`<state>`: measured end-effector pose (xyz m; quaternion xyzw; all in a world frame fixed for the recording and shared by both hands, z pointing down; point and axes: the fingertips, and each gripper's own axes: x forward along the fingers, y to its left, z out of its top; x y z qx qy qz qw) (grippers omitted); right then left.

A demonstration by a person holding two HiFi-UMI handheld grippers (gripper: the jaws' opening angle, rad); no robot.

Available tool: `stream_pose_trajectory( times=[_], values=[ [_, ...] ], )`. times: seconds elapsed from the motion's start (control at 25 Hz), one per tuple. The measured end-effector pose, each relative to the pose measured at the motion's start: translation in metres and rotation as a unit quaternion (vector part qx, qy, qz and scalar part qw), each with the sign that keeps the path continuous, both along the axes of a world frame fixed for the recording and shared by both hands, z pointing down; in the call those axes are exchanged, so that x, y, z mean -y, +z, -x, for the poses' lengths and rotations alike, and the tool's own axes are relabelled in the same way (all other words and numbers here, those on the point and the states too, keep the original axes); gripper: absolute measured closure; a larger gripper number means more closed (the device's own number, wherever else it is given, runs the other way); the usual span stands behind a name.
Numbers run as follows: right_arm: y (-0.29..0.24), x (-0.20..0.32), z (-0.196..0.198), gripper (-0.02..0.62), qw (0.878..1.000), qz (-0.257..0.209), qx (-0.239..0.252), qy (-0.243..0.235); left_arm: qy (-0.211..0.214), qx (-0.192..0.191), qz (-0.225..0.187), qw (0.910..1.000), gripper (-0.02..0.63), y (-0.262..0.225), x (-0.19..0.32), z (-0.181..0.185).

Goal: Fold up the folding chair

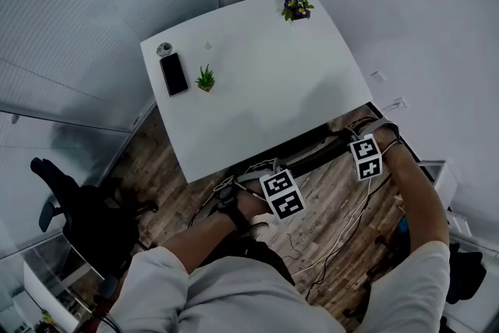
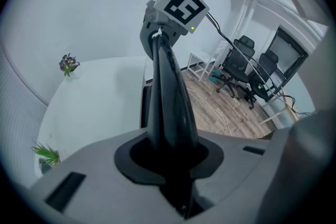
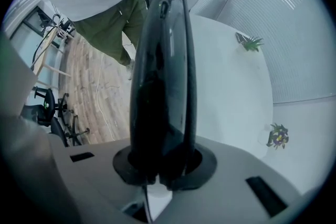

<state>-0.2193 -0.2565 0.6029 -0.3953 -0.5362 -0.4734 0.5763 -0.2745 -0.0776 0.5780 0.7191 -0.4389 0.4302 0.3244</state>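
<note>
Chair [image 1: 316,147] black, edge-on at table [image 1: 257,97] 5 o'clock edge; left gripper [image 2: 169,162] and right gripper [image 3: 160,168] both narrow, clamped on it; phone [image 1: 173,74] at table's 10 o'clock, plant [image 1: 205,79] beside it, flowers [image 1: 296,7] at 1

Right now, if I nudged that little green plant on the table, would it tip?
The plant looks tiny beside the phone, so probably light. It sits low, so it would likely slide on the smooth table rather than tip. Its thin leaves probably bend.
</note>
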Motion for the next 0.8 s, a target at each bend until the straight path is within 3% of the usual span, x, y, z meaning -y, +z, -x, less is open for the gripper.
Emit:
stream_pose_trajectory(
  times=[0.8],
  values=[
    [0.007,0.003,0.049,0.522,1.000,0.011,-0.023,0.009,-0.015,-0.025,-0.003,0.9996,0.523,0.009,0.006,0.053]
  ],
)
